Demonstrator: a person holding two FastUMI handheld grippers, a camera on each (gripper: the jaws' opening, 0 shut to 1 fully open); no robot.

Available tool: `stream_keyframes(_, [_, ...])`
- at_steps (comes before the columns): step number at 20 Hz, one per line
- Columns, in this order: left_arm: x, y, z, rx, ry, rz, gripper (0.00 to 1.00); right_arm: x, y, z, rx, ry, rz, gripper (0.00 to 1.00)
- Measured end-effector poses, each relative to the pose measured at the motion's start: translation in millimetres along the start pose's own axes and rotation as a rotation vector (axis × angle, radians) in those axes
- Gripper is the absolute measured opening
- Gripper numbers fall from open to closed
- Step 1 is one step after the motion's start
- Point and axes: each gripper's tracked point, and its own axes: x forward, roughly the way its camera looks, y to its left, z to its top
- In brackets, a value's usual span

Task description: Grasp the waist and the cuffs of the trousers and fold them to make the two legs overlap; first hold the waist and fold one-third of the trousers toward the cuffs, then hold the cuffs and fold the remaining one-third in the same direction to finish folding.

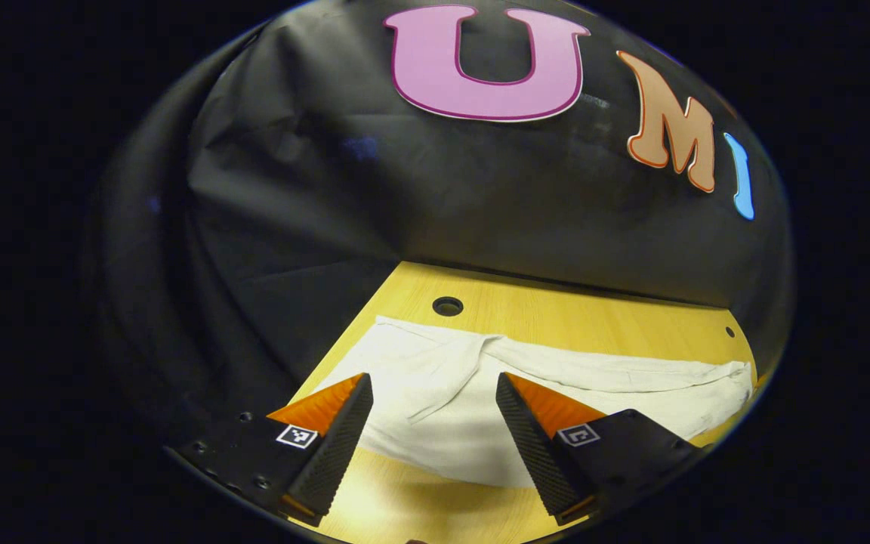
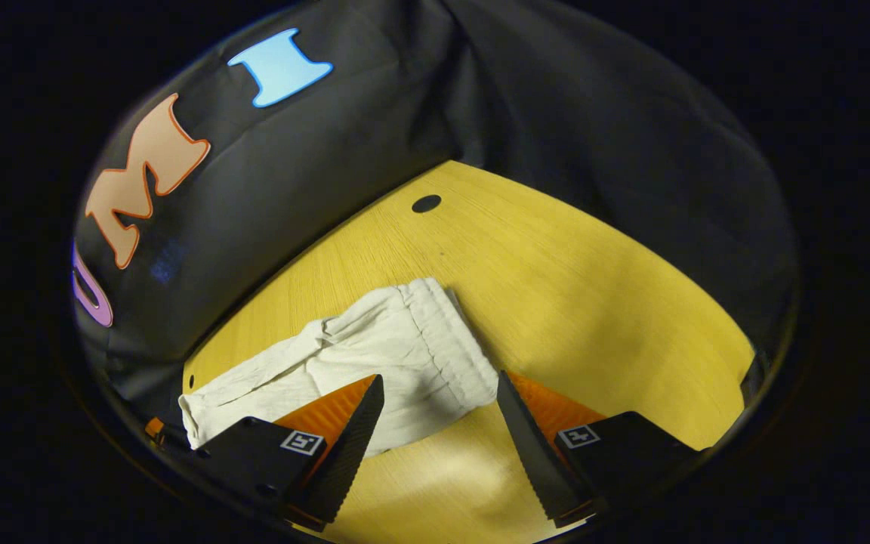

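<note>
Nearest in the left gripper view, my left gripper (image 1: 435, 423) has its fingers spread wide with nothing between them, held above the bare near strip of the table (image 1: 420, 506). Just beyond the tips lie the trousers (image 1: 526, 393), white and rumpled, spread flat on the table. From this side I cannot tell which end is the cuffs.

In the right gripper view, my right gripper (image 2: 441, 419) is likewise parted and empty. The trousers (image 2: 374, 355) sit just past its fingertips, and the gathered waist (image 2: 454, 344) is the end nearest the gripper's right finger. The rest of the trousers runs away to the left of the waist, toward the table's edge.

Farther off, past the trousers, I see a round hole (image 2: 426, 203) in the table, and behind it the black cloth wall (image 2: 556, 113).
</note>
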Motion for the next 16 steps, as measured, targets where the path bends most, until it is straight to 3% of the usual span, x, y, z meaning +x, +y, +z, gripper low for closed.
stream_keyframes(7, [14.7, 6.5, -12.7, 0.005, 0.035, 0.066, 0.99, 17.4, -1.3, -26.7, 0.125, 0.034, -0.010, 0.96])
stream_keyframes(11, [19.0, 8.9, -17.0, -0.038, 0.032, 0.093, 0.99, 19.8, -2.6, -26.9, 0.152, 0.042, -0.010, 0.93])
stream_keyframes(12, [19.7, 9.3, -17.3, -0.047, 0.029, 0.099, 0.99, 19.8, -2.8, -26.8, 0.151, 0.039, -0.012, 0.84])
stream_keyframes(14, [20.2, 9.1, -16.7, -0.059, 0.027, 0.107, 0.99, 17.4, -1.8, -27.5, 0.165, 0.037, -0.006, 0.84])
stream_keyframes(15, [20.8, 8.7, -16.1, -0.063, 0.026, 0.109, 0.99, 15.9, -1.7, -27.8, 0.180, 0.036, 0.000, 0.93])
stream_keyframes(16, [20.9, 8.2, -15.3, -0.064, 0.024, 0.110, 0.99, 14.2, -1.2, -28.8, 0.197, 0.035, 0.004, 0.93])
